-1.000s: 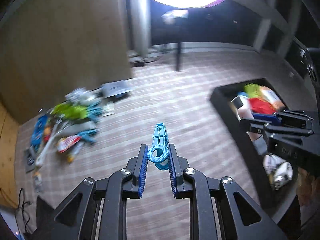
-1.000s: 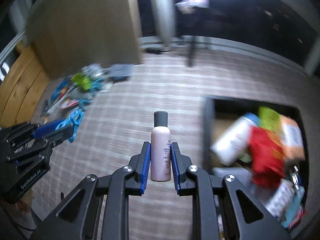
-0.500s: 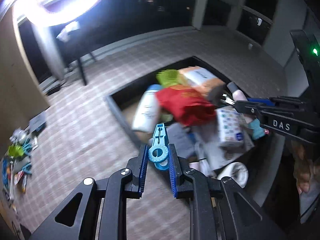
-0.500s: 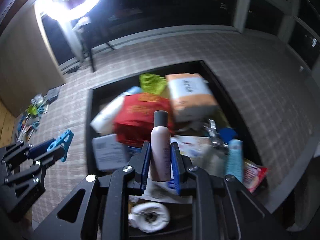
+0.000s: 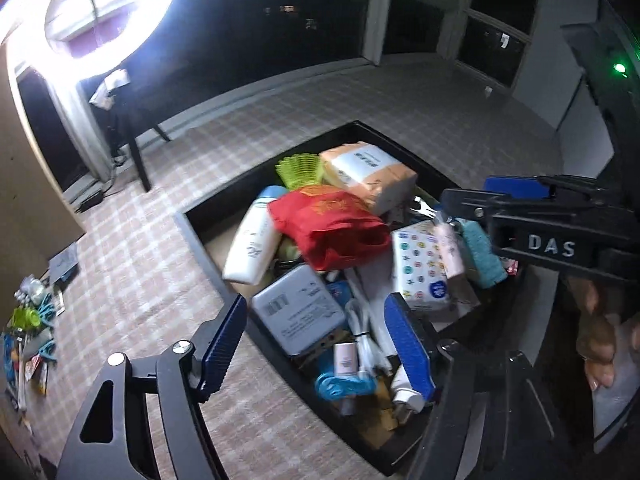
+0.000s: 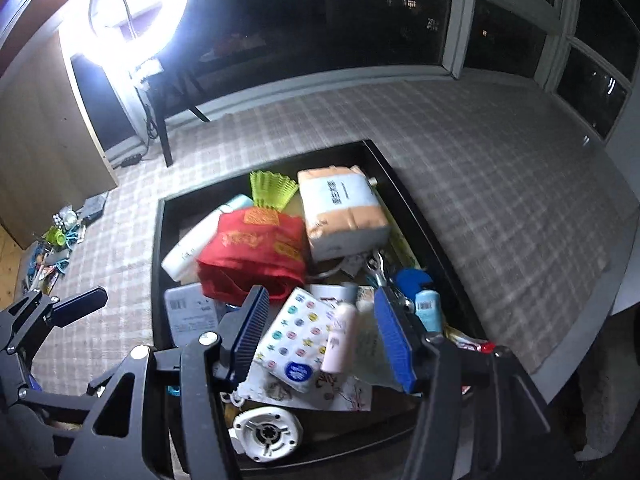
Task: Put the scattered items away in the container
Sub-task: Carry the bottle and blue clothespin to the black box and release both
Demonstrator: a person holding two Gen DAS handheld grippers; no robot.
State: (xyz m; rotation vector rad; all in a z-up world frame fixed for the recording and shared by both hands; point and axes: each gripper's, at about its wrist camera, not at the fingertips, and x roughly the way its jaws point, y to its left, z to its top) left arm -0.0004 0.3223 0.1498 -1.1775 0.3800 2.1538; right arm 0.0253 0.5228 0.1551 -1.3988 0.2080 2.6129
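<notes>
Black container [image 6: 404, 184], on the floor, heaped with items, pink bottle [image 6: 340, 338] lying on top; left claw [image 5: 316, 350] and right claw [image 6: 324, 338] both spread wide, empty; risk: heaped contents sliding over the rim.

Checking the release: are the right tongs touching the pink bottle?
Apart. The right wrist view shows pink bottle lying between the spread right tongs, gaps either side.

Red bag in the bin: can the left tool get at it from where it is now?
Probably yes. The left tool hangs open over the black bin, and the red bag lies on top of the pile with nothing over it. The right tool is off to the side, so the way looks free.
</notes>
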